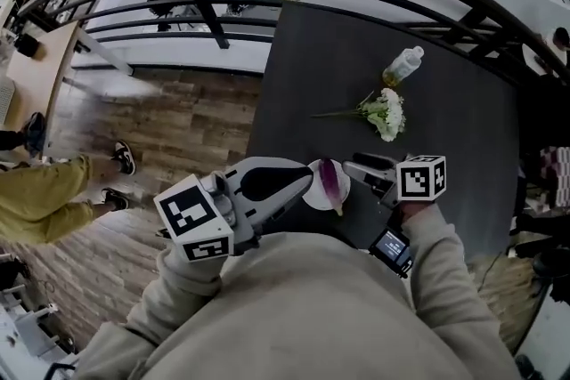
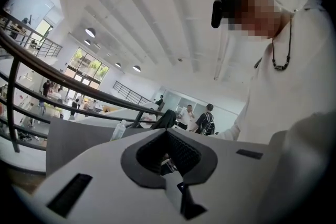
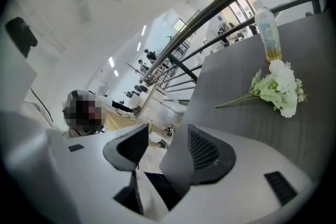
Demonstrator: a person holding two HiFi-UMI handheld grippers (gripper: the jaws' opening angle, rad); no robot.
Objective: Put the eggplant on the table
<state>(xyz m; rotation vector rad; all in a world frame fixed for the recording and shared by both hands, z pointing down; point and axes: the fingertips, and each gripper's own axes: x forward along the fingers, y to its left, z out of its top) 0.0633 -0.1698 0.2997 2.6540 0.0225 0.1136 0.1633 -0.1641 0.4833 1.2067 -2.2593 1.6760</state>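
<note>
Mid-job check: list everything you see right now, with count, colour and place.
table: one, dark grey, ahead of the person
bottle: one, clear with yellowish liquid, upright on the table's far part
flowers: one bunch, white with green stems, lying just nearer than the bottle
eggplant: one, purple, between the two grippers at the table's near edge
railing: one, black, curving beyond the table
floor: wood-brown, left of the table
bystander: one, yellow trousers, far left
left gripper: white, tongs closed, apparently on the eggplant
right gripper: white, tongs apart, empty
</note>
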